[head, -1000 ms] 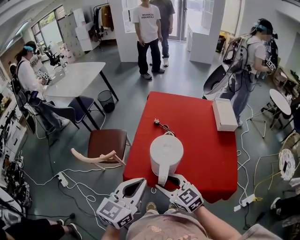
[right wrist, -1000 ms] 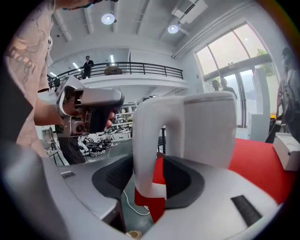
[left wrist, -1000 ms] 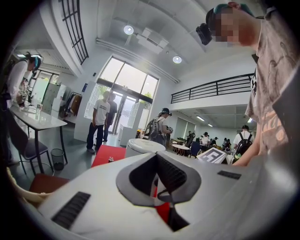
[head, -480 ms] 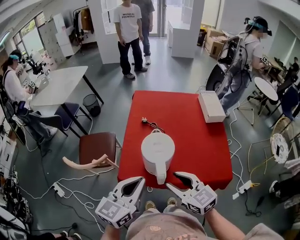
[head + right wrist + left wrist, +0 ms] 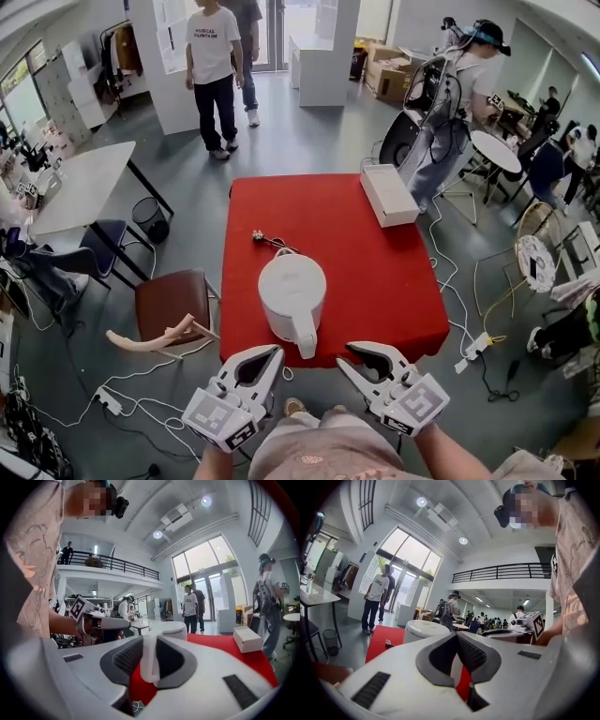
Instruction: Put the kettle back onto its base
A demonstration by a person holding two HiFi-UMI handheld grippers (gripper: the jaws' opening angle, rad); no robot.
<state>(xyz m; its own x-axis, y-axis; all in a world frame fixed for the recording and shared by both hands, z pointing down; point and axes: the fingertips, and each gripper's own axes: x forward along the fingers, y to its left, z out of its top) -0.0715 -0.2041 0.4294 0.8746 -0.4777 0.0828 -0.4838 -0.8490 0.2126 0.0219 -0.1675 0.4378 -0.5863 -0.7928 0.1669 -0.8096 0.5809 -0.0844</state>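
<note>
The red desk [image 5: 394, 281] fills the middle of the head view, its far half mostly bare. A chair [image 5: 169, 300] stands just off its left side. The kettle [image 5: 292, 292] stands upright near the front edge, left of centre. Its handle [image 5: 303, 336] points at the person and ends just short of that edge, the same spot on the desk as a second ago. What lies under it is hidden. The box [image 5: 389, 194] lies along the far right edge, well apart from the kettle.

The right hand-held gripper [image 5: 345, 356] stood wide at the handle's end then. Now it is drawn back off the front edge, clear of the handle. Its jaws have just been closing and stand partly apart, nothing between them. The left hand-held gripper [image 5: 275, 352] hangs beside it as before, tips together and empty. The plug [image 5: 258, 235] lies just behind the kettle.
</note>
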